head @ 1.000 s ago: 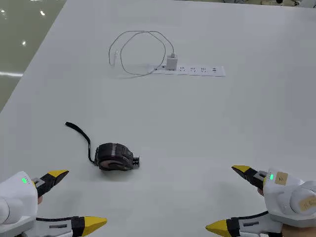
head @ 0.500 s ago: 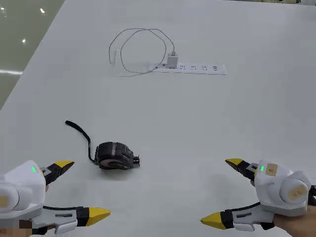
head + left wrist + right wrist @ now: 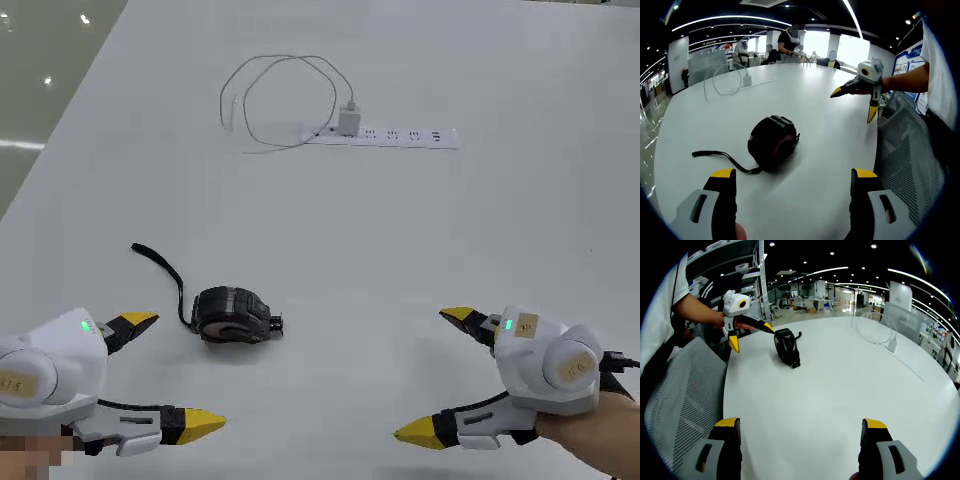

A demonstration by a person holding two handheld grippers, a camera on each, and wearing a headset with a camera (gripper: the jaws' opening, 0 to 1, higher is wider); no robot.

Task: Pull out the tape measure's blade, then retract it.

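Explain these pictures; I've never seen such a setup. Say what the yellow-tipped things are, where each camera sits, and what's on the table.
A person holds a two-jaw tool in each hand: the left gripper and right gripper. The head view looks down from a headset; each round view comes from a camera riding on one gripper. On the white table lie a black tape measure with a wrist strap, and farther off a power strip with a charger. Both grippers are open and hold nothing.

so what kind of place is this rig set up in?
Probably a big open-plan office or lab hall. There's a wide white workbench with a power strip on it, a mesh office chair beside it, and rows of desks under ceiling strip lights behind.
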